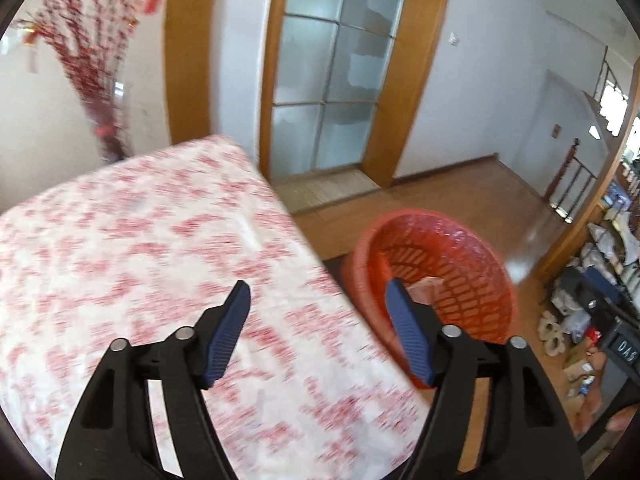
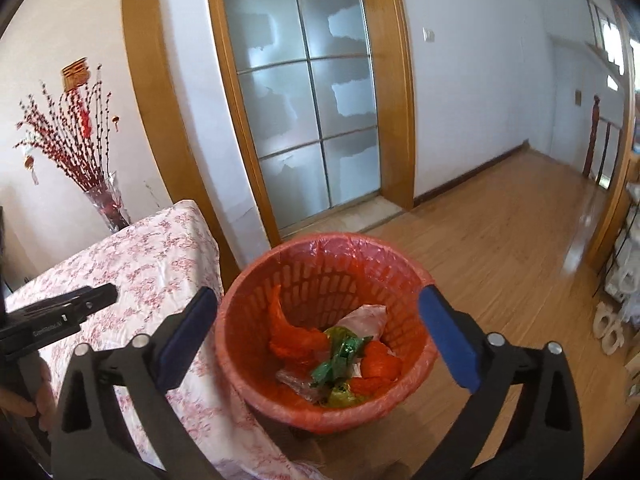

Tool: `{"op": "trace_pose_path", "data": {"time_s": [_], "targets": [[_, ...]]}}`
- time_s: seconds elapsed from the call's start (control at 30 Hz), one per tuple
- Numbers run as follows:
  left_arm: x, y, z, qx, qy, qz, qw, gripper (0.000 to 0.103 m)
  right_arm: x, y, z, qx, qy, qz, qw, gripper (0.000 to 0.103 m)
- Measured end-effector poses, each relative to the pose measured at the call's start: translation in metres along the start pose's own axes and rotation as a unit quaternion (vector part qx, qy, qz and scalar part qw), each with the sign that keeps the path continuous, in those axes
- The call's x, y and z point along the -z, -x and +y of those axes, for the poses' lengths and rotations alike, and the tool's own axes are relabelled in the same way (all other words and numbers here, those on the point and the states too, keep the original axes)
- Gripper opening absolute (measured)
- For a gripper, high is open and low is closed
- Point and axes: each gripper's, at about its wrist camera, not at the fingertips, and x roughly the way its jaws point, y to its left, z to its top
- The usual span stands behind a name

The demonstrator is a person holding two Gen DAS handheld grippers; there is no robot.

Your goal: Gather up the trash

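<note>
presently: red slatted plastic waste basket (image 2: 320, 320) on wooden floor beside floral-clothed table (image 2: 160, 264), holding crumpled red, green and pink wrappers (image 2: 340, 356); left gripper (image 1: 318, 300) and right gripper (image 2: 316, 320) both spread apart, empty.

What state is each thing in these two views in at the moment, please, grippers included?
left gripper: open, nothing between its fingers.
right gripper: open wide, empty, above the bin.
red bin: upright on the floor beside the table, lined with a bag, partly filled.
trash: lying in the bin's bottom.
table: covered by a floral cloth.
glass door: shut.
</note>
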Motion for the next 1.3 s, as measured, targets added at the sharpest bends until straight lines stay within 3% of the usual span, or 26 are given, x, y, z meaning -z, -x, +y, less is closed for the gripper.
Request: {"op": "trace_pose_path", "data": {"time_s": [0.13, 0.23, 0.43, 0.53, 0.7, 0.97, 1.3], "targets": [[0.011, 0.030, 0.009, -0.042, 0.002, -0.024, 0.9988, 0.083, 0.005, 0.028, 0.016, 0.070, 0.012, -0.018, 0.997, 0.099], [0.021, 0.051, 0.013, -0.066, 0.005, -0.037, 0.9971, 0.087, 0.013, 0.048, 0.024, 0.098, 0.020, -0.032, 0.994, 0.099], [0.048, 0.086, 0.014, -0.127, 0.004, -0.067, 0.9897, 0.100, 0.030, 0.077, 0.031, 0.075, 0.017, -0.039, 0.996, 0.099], [0.065, 0.106, 0.011, -0.151, 0.003, -0.088, 0.9846, 0.100, 0.045, 0.090, 0.034, 0.067, 0.011, -0.032, 0.997, 0.099], [0.095, 0.136, 0.011, -0.138, 0.029, -0.114, 0.9833, 0.100, 0.068, 0.109, 0.044, 0.061, 0.015, -0.032, 0.998, 0.099], [0.140, 0.177, 0.005, -0.164, 0.050, -0.176, 0.9692, 0.100, 0.102, 0.154, 0.060, 0.059, 0.030, -0.064, 0.996, 0.099], [0.182, 0.197, 0.000, -0.197, 0.041, -0.187, 0.9617, 0.100, 0.132, 0.187, 0.069, 0.064, 0.043, -0.081, 0.994, 0.099]]}}
